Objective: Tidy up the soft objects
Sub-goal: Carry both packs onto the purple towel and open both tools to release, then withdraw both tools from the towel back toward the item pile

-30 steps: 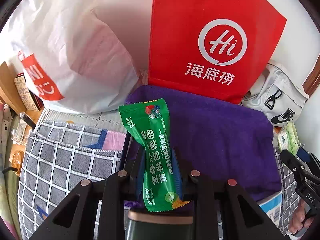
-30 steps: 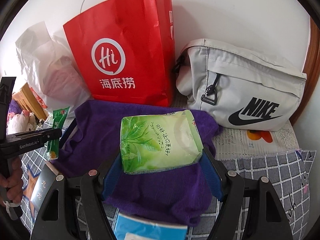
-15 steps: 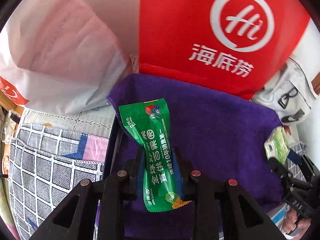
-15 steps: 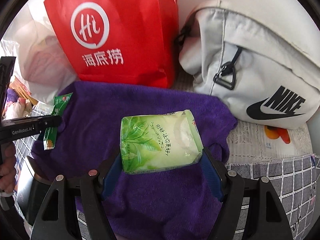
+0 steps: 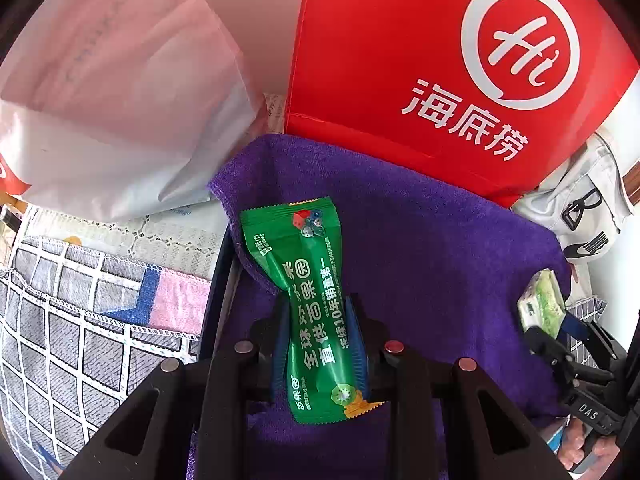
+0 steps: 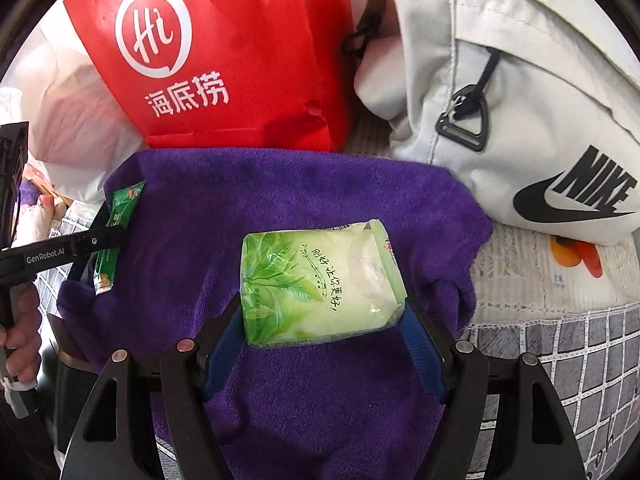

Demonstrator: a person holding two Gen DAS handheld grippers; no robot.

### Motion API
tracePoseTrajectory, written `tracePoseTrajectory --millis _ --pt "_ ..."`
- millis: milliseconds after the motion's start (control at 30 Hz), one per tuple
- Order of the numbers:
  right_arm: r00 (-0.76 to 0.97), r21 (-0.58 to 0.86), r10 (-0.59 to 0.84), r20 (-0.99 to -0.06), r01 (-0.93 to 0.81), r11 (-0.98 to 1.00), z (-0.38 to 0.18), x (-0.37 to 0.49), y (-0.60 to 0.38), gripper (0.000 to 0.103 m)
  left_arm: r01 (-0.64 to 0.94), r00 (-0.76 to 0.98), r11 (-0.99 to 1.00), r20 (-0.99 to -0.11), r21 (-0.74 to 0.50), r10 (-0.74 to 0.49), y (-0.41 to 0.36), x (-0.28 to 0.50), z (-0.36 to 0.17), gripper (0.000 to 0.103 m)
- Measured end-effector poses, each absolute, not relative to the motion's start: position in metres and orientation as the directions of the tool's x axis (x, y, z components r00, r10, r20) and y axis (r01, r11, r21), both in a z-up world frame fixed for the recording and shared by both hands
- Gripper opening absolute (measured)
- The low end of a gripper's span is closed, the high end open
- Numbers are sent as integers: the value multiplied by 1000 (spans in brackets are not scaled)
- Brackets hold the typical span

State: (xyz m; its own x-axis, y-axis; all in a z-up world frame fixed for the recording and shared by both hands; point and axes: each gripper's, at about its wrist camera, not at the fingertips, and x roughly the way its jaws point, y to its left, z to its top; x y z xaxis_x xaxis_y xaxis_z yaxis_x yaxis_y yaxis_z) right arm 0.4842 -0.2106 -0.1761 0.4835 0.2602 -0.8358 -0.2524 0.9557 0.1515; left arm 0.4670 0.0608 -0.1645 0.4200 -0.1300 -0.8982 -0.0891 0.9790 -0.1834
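Purple towel (image 5: 420, 248) nearer, wipes packet (image 5: 316, 304) lengthwise forward

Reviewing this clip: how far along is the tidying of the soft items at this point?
Done: nothing visibly placed yet; the purple towel lies spread in front of the red paper bag with nothing resting on it. In hand: the left gripper is shut on a green wipes sachet, and the right gripper is shut on a green tissue pack, both over the towel. Left: setting both down, apparently onto the towel.
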Motion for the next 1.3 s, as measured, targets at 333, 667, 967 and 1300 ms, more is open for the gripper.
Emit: tracePoseTrajectory --millis 333,667,967,1300 --pt "479 153 269 -836 -267 951 -178 483 -204 82 -90 428 979 -895 -184 -129 65 472 -165 38" --pt "533 160 254 -807 -216 963 -157 462 -221 83 -80 473 985 -876 -152 -97 53 455 -139 51" --pt "571 91 185 -800 -190 977 -124 409 -224 83 -75 527 994 -849 -86 -34 47 393 -98 52" --pt "625 207 306 -718 -228 951 -95 309 -227 84 -135 591 986 -807 -101 -2 59 296 -61 58"
